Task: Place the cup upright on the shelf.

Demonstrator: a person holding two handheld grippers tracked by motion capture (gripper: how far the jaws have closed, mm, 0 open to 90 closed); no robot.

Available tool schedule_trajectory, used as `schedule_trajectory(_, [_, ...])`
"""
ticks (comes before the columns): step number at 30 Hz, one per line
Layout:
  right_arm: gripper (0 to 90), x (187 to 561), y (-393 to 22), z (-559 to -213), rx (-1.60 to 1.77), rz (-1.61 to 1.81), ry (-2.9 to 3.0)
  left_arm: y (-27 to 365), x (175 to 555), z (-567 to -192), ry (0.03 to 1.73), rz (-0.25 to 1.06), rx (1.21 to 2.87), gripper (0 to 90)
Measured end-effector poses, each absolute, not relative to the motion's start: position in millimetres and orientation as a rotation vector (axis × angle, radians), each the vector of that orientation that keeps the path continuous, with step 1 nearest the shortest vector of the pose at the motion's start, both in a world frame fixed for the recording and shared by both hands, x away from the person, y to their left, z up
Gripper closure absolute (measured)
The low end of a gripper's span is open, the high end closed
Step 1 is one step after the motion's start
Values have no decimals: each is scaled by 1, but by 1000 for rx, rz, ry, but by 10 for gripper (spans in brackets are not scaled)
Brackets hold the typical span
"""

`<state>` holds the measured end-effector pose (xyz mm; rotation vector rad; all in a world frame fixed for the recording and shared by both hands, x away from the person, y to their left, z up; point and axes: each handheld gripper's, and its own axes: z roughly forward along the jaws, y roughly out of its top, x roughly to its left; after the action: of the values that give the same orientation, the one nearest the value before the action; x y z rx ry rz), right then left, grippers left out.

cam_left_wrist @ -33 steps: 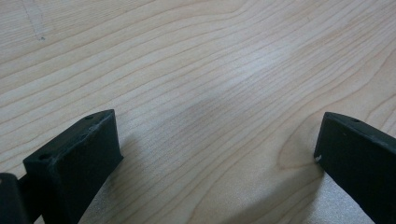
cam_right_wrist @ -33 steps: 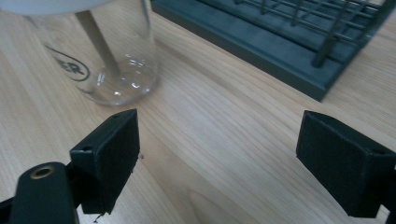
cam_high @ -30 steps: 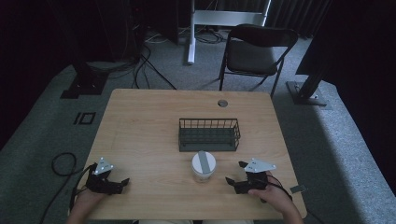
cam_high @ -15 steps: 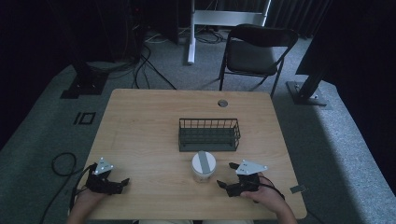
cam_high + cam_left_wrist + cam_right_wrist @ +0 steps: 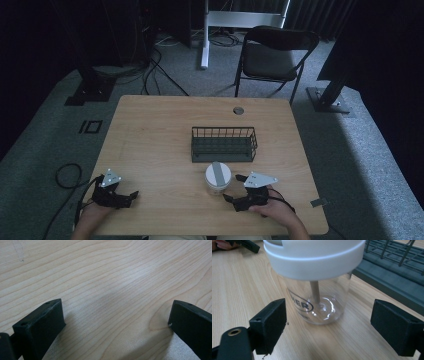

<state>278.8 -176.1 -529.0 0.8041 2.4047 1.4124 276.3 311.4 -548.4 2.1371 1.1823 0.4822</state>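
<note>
Currently the right claw (image 5: 328, 327), jaws wide open, lines up on the clear plastic jar with white lid (image 5: 317, 277), which stands on the light wooden table (image 5: 150, 140) just before the dark wire basket (image 5: 224, 144). Next, likely: advance and close around the jar body; the basket is near. The left claw (image 5: 117, 322) rests open, well apart.

Clear white-lidded jar (image 5: 317, 290) on the wooden table (image 5: 242, 290), just beyond wide-apart black fingers (image 5: 270, 322), wire basket (image 5: 392, 262) behind.
</note>
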Motion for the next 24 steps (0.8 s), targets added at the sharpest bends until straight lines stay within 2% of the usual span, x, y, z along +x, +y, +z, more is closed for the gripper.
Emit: schedule_trajectory(24, [113,287,-150,-531,824,1464,2370,311,276,-548,1182,483,2138,5])
